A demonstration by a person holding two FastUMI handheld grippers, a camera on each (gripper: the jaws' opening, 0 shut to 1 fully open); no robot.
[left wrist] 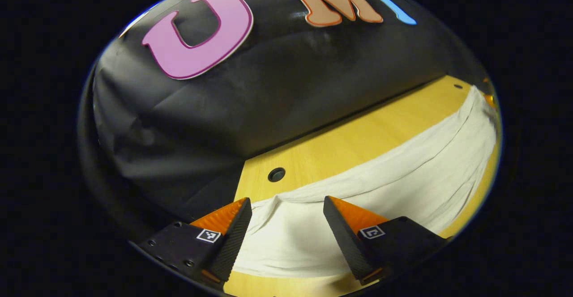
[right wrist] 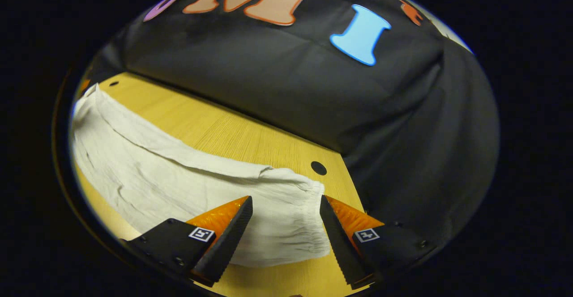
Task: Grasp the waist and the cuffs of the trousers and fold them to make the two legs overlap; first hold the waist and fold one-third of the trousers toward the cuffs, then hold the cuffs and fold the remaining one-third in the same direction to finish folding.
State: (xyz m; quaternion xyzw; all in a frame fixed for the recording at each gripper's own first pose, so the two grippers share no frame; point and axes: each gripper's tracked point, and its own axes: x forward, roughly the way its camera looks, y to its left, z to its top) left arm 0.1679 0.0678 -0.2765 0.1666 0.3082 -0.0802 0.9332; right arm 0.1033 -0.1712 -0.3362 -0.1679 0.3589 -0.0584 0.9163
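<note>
Trousers: pale trousers [left wrist: 358, 189] lie flat in a long band on the wooden table [left wrist: 340, 145], running alongside the booth wall's foot with bare wood between them.
Legs: they look already laid one over the other, judging by the single narrow band; I cannot confirm the layers.
Waist: the gathered end [right wrist: 291, 216] in the right gripper view reads as the elastic waist, just short of a round hole [right wrist: 318, 168] in the table.
Other end: in the left gripper view a plainer end [left wrist: 277, 225] sits near a second hole [left wrist: 276, 174]; likely the cuffs.
Left gripper [left wrist: 286, 227]: fingers spread wide, straddling the trousers' end, pinching nothing.
Right gripper [right wrist: 286, 225]: fingers spread wide over the waist, pinching nothing.
Step in hand: probably taking hold of the waist for the first third-fold.
How to do it well: lower onto the waist edge so both layers fall between the fingers, grip near a corner, lift only slightly, and carry the fold straight along the trousers so the edges stay lined up.
Risk: catching just the top layer would pull the legs apart.
</note>
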